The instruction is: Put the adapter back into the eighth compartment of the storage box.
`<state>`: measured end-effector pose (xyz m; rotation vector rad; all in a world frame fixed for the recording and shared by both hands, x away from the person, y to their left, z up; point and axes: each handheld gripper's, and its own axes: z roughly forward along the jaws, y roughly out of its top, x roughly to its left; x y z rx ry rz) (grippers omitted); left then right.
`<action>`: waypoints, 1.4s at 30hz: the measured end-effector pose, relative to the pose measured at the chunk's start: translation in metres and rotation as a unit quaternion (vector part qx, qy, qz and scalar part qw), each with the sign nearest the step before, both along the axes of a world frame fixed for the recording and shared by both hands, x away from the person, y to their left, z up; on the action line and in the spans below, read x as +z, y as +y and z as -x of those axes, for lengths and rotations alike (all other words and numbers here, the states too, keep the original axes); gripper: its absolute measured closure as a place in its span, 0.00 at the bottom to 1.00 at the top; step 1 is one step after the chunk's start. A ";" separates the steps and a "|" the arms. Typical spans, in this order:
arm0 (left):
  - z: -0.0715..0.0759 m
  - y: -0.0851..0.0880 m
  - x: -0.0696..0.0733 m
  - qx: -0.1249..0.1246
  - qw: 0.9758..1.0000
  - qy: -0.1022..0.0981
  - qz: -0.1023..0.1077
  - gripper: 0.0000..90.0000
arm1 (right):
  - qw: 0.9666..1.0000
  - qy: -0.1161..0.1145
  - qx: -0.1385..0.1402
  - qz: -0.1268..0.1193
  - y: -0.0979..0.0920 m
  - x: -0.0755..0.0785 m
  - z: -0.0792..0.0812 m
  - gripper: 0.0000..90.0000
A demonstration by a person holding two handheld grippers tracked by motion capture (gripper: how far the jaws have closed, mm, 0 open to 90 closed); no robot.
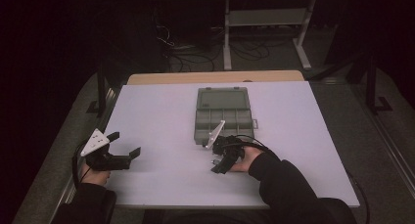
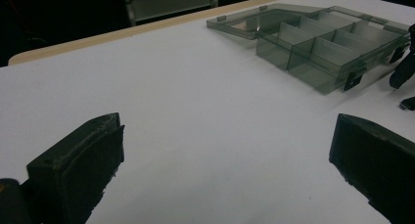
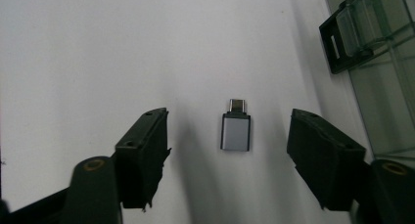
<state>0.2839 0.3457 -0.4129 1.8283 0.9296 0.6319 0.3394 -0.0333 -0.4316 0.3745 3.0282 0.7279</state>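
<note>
**Straddling a small adapter: right gripper, jaws apart**

White table [image 1: 161, 111]. Grey compartment box [image 1: 224, 115], lid open, centre. Left gripper [image 1: 126, 145], jaws spread, holding nothing. Right gripper [image 3: 227, 150], just beside the box. Silver adapter [image 3: 235, 130] lying flat between its jaws, untouched.

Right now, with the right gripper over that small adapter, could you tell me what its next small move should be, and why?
Probably lower and close the right gripper: its jaws stand open on either side of the adapter, which lies flat on the table beside the open box.
</note>
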 end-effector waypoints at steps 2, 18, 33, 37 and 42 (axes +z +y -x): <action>0.000 0.000 0.000 0.000 1.000 0.000 0.000 0.00 | 1.000 0.000 0.000 0.000 0.000 0.000 0.000 0.42; 0.000 0.000 0.000 0.000 1.000 0.000 -0.001 0.00 | 1.000 -0.013 -0.002 0.000 0.000 0.001 0.000 0.72; 0.000 0.000 0.000 0.000 1.000 0.000 -0.002 0.00 | 1.000 -0.019 0.000 0.004 0.003 -0.001 0.000 0.83; 0.000 0.000 0.000 0.000 1.000 0.000 -0.002 0.00 | 1.000 -0.016 0.001 0.003 0.003 0.000 0.000 0.83; 0.000 0.000 0.000 0.001 1.000 0.000 -0.001 0.00 | 1.000 -0.017 0.001 -0.005 0.001 0.003 -0.001 0.83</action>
